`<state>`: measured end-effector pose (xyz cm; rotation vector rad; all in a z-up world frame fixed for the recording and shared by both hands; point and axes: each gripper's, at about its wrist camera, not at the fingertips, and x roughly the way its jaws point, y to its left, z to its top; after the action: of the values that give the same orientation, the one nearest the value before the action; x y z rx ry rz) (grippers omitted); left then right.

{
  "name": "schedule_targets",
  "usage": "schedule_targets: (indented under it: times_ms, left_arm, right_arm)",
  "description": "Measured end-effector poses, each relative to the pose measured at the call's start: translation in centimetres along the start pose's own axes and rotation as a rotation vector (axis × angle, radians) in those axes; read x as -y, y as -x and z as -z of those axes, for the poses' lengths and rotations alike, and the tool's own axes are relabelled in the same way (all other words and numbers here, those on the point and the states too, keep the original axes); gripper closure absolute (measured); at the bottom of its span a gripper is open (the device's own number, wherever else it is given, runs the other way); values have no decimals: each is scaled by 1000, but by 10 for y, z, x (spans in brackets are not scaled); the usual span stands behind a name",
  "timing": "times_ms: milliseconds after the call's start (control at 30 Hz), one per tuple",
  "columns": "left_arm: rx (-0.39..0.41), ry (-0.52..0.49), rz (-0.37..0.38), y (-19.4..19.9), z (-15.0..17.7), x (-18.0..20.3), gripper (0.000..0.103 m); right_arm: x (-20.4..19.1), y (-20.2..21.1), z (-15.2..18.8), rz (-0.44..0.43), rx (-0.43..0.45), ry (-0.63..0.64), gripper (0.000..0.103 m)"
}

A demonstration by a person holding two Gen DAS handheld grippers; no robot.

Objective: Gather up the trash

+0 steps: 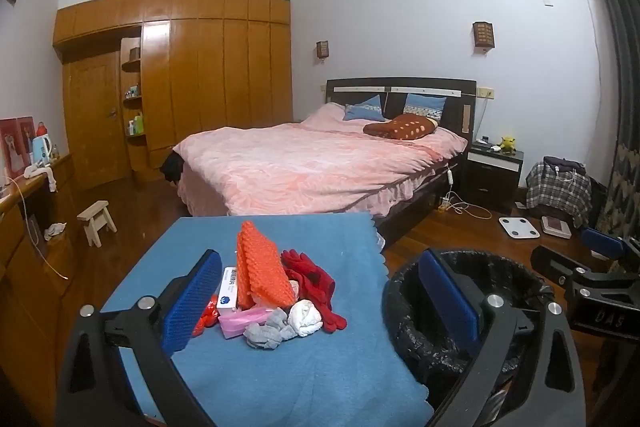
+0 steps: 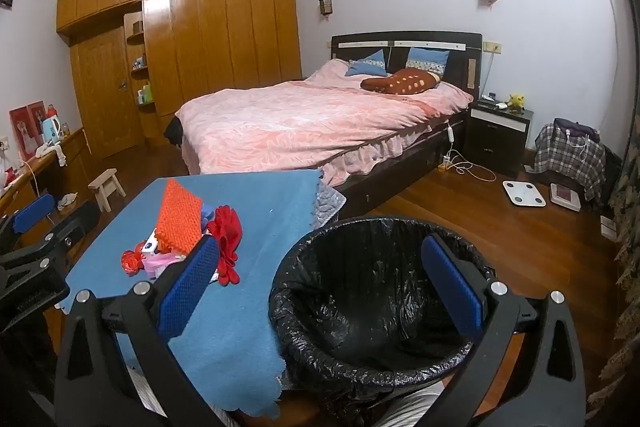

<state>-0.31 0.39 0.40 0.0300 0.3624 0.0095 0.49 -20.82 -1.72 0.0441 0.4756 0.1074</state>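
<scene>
A pile lies on the blue cloth-covered table [image 1: 256,379]: an orange knitted piece [image 1: 262,271], red gloves [image 1: 312,279], a white box [image 1: 229,289], a pink packet [image 1: 242,319], a grey crumpled cloth [image 1: 268,333], a white wad [image 1: 305,317] and a red wrapper [image 1: 207,317]. My left gripper [image 1: 320,303] hangs open just short of the pile, holding nothing. A bin with a black liner [image 2: 360,307] stands right of the table. Above the bin, my right gripper [image 2: 320,287] is open with nothing between its fingers. The pile [image 2: 180,227] sits to its left.
A bed with a pink cover [image 1: 312,163] stands behind the table. A small wooden stool [image 1: 96,221] and a wooden desk [image 1: 24,211] are on the left. A nightstand [image 1: 494,167], a white scale [image 1: 519,227] and cables lie on the wooden floor at right.
</scene>
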Motion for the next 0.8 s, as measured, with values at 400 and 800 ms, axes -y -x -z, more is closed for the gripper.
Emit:
schedule_targets:
  times_ms: [400,800]
  left_arm:
    - [-3,1,-1,-1,2,-1,6]
    - [-5,1,-1,-2,2,-2,6]
  right_arm:
    - [-1,-1,0,-1,-2,-2,5]
    - [-2,-1,0,-2,-4,-2,5]
